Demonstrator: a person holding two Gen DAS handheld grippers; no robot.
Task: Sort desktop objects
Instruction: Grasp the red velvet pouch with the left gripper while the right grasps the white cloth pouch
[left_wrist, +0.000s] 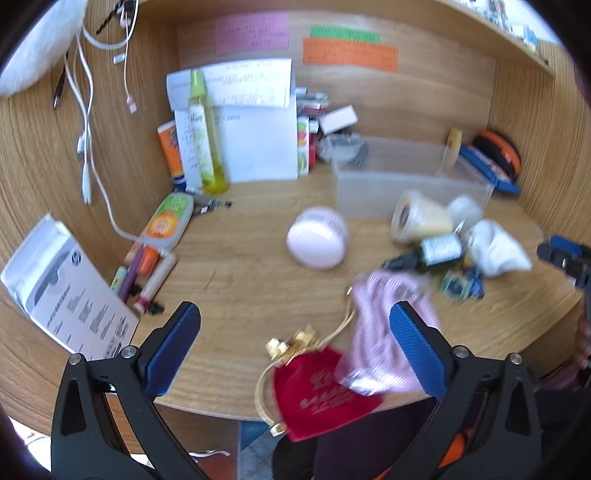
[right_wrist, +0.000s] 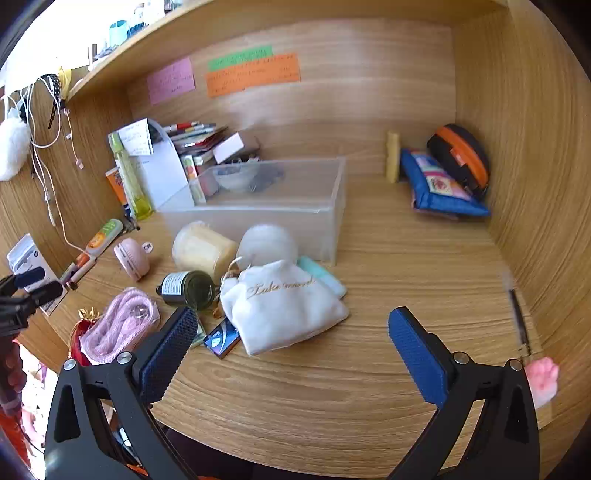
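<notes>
A clear plastic bin (right_wrist: 295, 206) (left_wrist: 406, 184) stands at the back middle of the wooden desk. In front of it lie a white drawstring pouch (right_wrist: 284, 306) (left_wrist: 498, 247), a cream jar on its side (right_wrist: 203, 249) (left_wrist: 421, 219), a dark green bottle (right_wrist: 186, 288) (left_wrist: 432, 253), a pink round jar (left_wrist: 317, 236) (right_wrist: 131, 260), a pink striped bag (left_wrist: 384, 332) (right_wrist: 118, 328) and a red pouch with gold cord (left_wrist: 321, 387). My left gripper (left_wrist: 295, 339) hangs open over the desk's front edge, above the red pouch. My right gripper (right_wrist: 291, 343) is open, nothing between its fingers, just in front of the white pouch.
Papers, a yellow bottle (left_wrist: 201, 129) and tubes stand at the back left, with cables hanging on the left wall. Pens (left_wrist: 147, 273) and a white box (left_wrist: 62, 280) lie at the left. A blue pouch (right_wrist: 439, 184) and an orange-black case (right_wrist: 461, 155) sit back right.
</notes>
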